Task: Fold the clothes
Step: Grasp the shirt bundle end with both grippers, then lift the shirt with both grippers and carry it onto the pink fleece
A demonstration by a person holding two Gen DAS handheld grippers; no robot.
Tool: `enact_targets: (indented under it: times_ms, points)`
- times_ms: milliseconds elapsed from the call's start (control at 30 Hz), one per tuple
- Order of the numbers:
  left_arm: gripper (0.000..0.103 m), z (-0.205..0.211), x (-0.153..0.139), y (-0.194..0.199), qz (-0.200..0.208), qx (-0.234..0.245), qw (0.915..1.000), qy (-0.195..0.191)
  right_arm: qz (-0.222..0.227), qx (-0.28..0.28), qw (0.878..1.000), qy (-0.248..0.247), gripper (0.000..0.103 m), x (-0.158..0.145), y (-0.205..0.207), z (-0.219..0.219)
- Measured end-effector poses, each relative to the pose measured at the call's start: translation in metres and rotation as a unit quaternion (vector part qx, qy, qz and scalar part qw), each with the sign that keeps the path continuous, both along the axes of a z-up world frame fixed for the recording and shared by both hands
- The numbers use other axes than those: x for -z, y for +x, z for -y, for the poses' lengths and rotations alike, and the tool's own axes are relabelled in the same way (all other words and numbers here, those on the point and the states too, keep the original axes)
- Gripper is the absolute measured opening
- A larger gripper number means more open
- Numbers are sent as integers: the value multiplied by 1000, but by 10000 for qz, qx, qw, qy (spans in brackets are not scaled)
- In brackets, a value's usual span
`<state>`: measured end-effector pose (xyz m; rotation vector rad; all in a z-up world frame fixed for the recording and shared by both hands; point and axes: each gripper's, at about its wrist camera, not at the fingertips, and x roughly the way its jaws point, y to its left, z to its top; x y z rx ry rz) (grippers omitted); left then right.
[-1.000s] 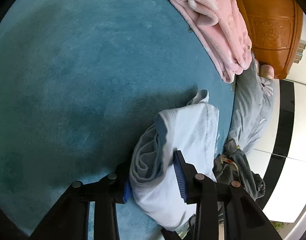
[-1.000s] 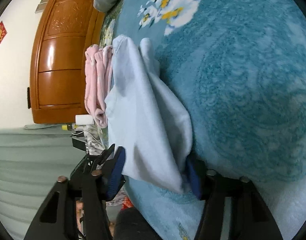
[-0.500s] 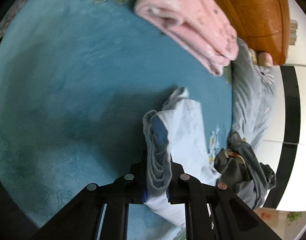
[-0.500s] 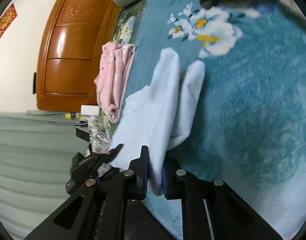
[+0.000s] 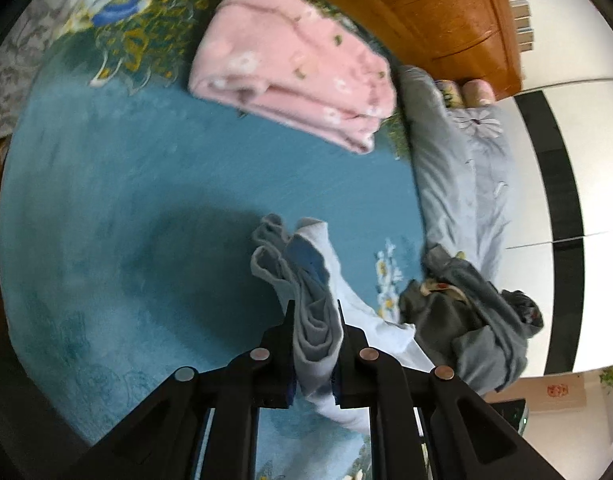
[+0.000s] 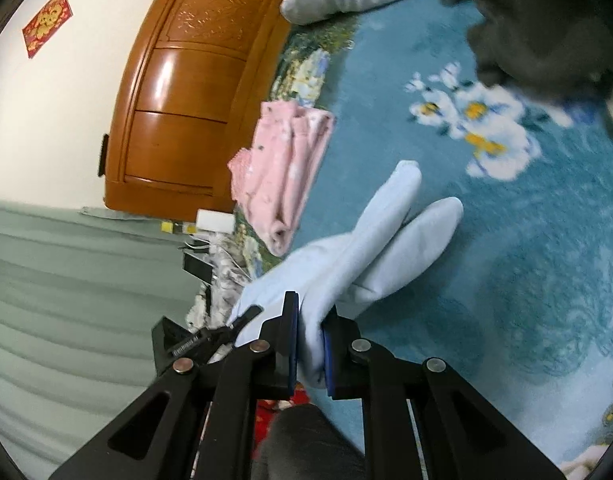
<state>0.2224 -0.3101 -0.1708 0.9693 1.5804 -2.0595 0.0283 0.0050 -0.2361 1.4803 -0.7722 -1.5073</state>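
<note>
I am pinching the pale blue garment (image 5: 316,320) in my left gripper (image 5: 315,344) and my right gripper (image 6: 309,344), the folded pink garment (image 5: 294,80) lying at twelve o'clock on the bed (image 5: 106,200).

The pale blue soft cotton garment (image 6: 346,268), bunched in long folds, hangs lifted above the teal flowered blanket, while the folded pink fleece garment with small flowers (image 5: 294,80) lies flat near the headboard.

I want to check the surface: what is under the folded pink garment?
The folded pink garment lies on the teal floral blanket, near the wooden headboard. Whatever lies directly beneath it is covered.
</note>
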Motion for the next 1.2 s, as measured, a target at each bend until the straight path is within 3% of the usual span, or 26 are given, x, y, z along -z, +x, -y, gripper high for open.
enact_targets:
  times_ms: [200,400,533,667,733,800,867,1000,1100,1200]
  points:
    - [13,41,-25,-4,-207,2,9995,-257,-323,-127,9992,-217,10,-37,-22,44]
    - [13,105,-52,-10,-528,-177,9971,-513,-1166,-840,9893,-264,10,-90,-60,141]
    - [13,162,-72,-24,-731,-303,9936,-804,-1928,-1385,9712,-202,10,-125,-92,219]
    - [13,209,-84,-43,-817,-438,9864,-1356,-2890,-1964,9369,-127,10,-159,-122,301]
    - [13,223,-82,-50,-836,-567,9795,-1744,-3246,-2107,9220,-147,10,-161,-129,328]
    - [13,234,-65,-57,-661,-688,9775,-1881,-3274,-2250,9170,359,10,-130,-138,352]
    - [13,241,-29,-66,-336,-664,9855,-1526,-3291,-2385,9095,866,10,-99,-147,377]
    - [13,240,33,-70,-7,-474,9957,-796,-2688,-2449,9088,2044,10,-7,-159,387]
    - [17,233,62,-60,-28,-356,9983,-468,-2453,-2347,9172,2085,10,12,-168,371]
    - [18,233,76,-42,-193,-432,9987,-209,-2432,-2280,9179,2152,10,16,-173,357]
